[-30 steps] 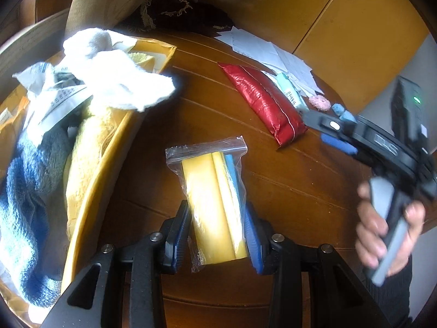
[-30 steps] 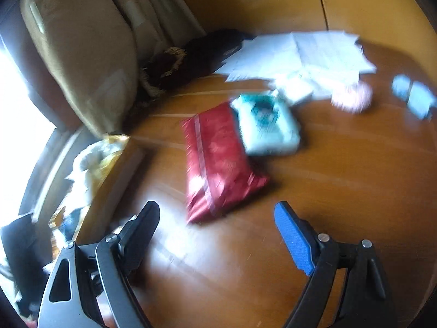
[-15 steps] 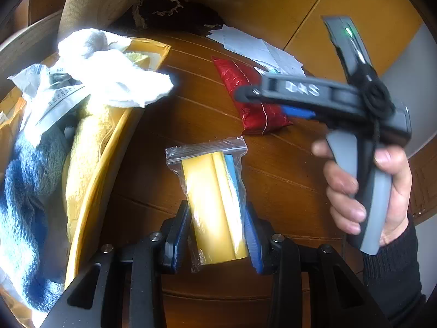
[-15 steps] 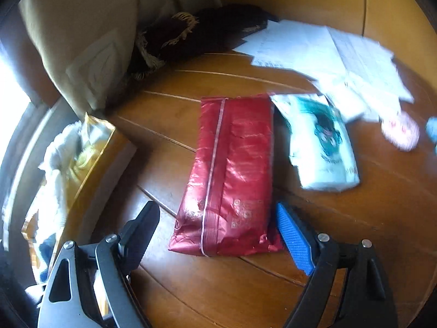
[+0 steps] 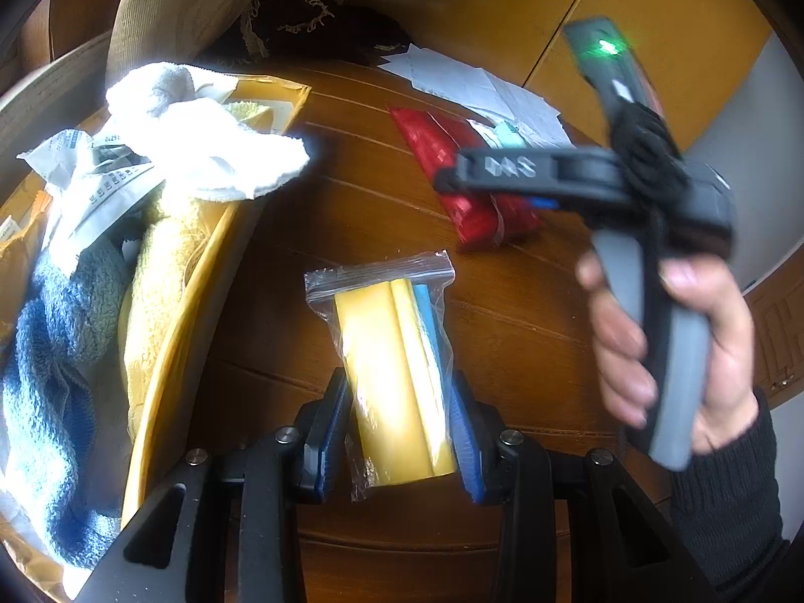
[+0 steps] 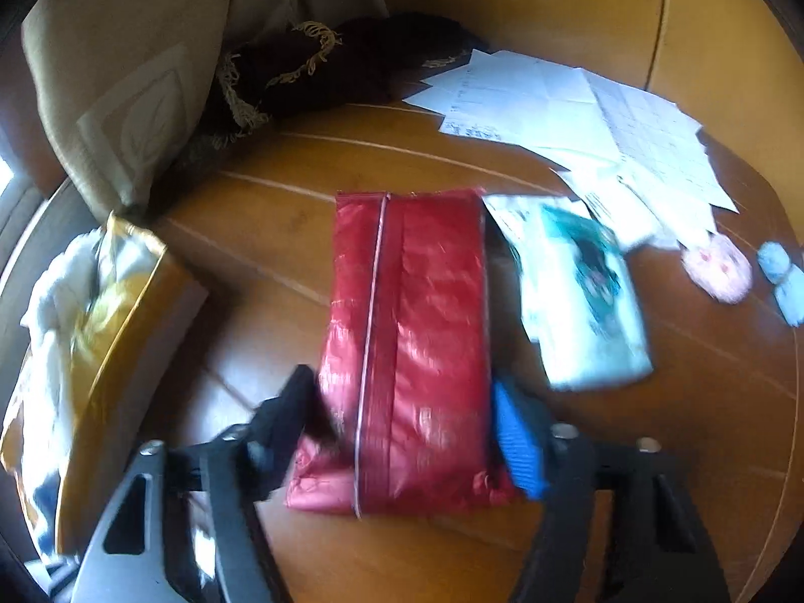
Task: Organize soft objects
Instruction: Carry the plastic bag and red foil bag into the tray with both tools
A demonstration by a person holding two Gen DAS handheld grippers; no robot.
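My left claw (image 5: pixel 399 439) is clenched on one clear bag of sponges (image 5: pixel 389 367), its long axis pointing away from me over the desk (image 5: pixel 527 341). My right claw (image 6: pixel 407 424) straddles one red pouch (image 6: pixel 407 331), also lengthwise; fingers touch its sides, grip uncertain through blur.

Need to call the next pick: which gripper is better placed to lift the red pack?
Right. The right gripper already straddles the red pack; the left gripper is shut on the zip bag.
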